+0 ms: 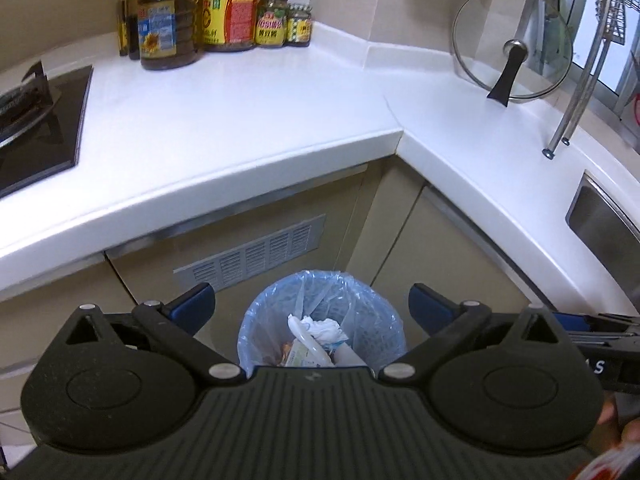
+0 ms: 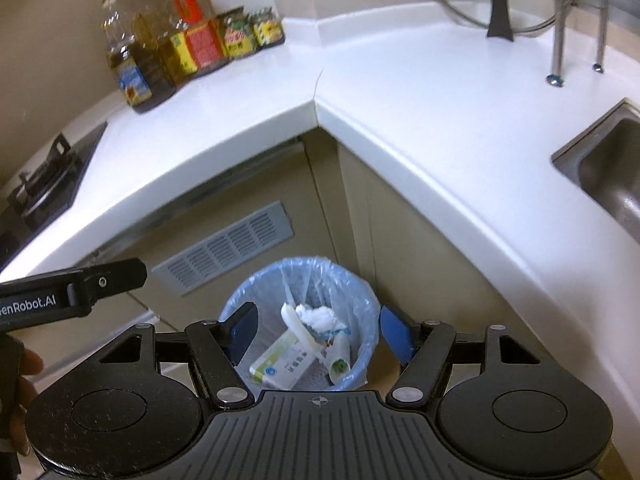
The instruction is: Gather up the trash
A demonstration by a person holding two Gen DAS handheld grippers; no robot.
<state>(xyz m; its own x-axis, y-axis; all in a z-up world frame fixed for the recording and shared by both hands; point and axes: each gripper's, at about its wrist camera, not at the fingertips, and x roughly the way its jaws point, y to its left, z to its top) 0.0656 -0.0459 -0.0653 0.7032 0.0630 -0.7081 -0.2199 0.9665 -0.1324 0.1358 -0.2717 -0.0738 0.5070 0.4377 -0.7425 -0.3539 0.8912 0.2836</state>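
Observation:
A small bin with a blue plastic liner stands on the floor in the inner corner of the white counter. Inside lie a crumpled white tissue, a white and green carton and a small tube. My left gripper is open and empty, above the bin. My right gripper is open and empty, also above the bin. The left gripper's body shows at the left of the right wrist view.
The white L-shaped counter holds oil bottles and jars at the back, a glass pot lid, a metal rack's legs, a black hob at left and a steel sink at right. A vent grille is in the cabinet.

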